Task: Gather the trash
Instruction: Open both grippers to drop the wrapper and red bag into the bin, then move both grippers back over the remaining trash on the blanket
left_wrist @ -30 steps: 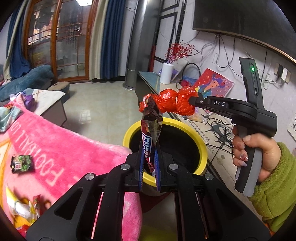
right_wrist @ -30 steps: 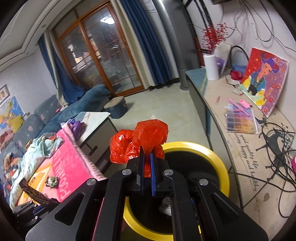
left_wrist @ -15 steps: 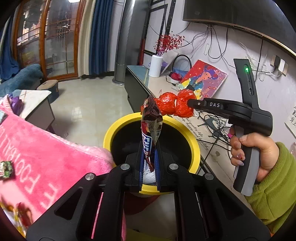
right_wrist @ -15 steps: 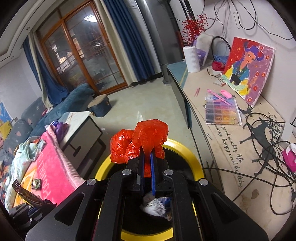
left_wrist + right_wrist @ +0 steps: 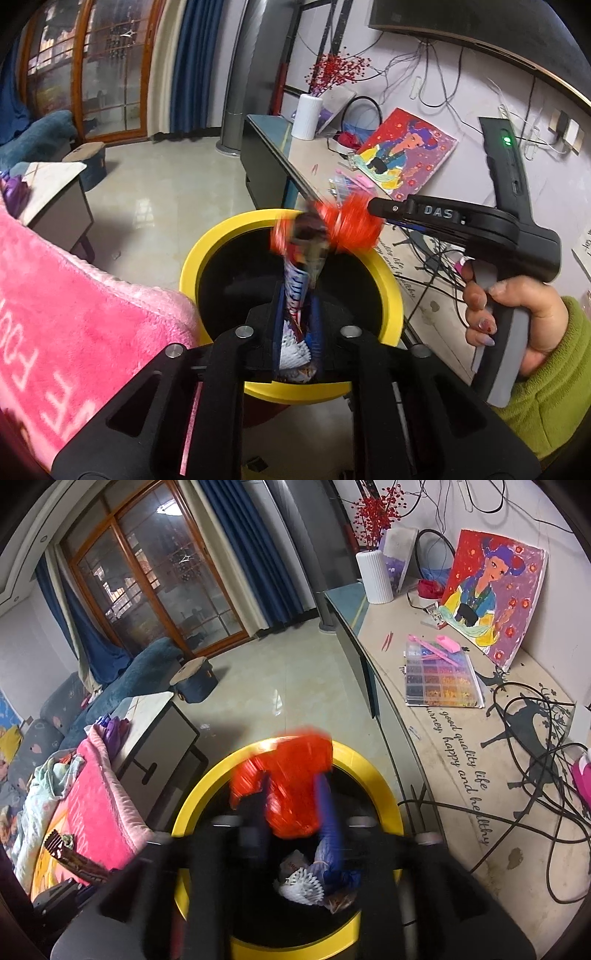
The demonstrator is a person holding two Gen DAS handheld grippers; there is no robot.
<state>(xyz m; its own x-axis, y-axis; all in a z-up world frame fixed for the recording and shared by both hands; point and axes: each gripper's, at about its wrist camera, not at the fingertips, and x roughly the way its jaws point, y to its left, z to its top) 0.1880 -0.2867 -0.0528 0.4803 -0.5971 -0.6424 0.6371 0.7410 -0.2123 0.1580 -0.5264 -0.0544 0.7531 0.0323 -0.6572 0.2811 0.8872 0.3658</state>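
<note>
Both tongs opening over the bin

Left tongs (image 5: 295, 321) just parted, brown-and-blue snack wrapper (image 5: 301, 269) blurred between; right tongs (image 5: 295, 805) apart, crumpled red plastic bag (image 5: 291, 782) smeared between, above the yellow-rimmed black bin (image 5: 373, 775).

Pale tiled floor (image 5: 295, 686), carrying a yellow-rimmed bin (image 5: 373, 775) and a round stool (image 5: 194, 679). Beside it, long worktop (image 5: 443, 775) bearing a white vase (image 5: 375, 578), a bead box (image 5: 441, 681), a leaning painting (image 5: 491, 594) and black cables (image 5: 535, 768).

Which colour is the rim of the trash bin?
Yellow; the trash bin rim shows best in the right wrist view.
</note>
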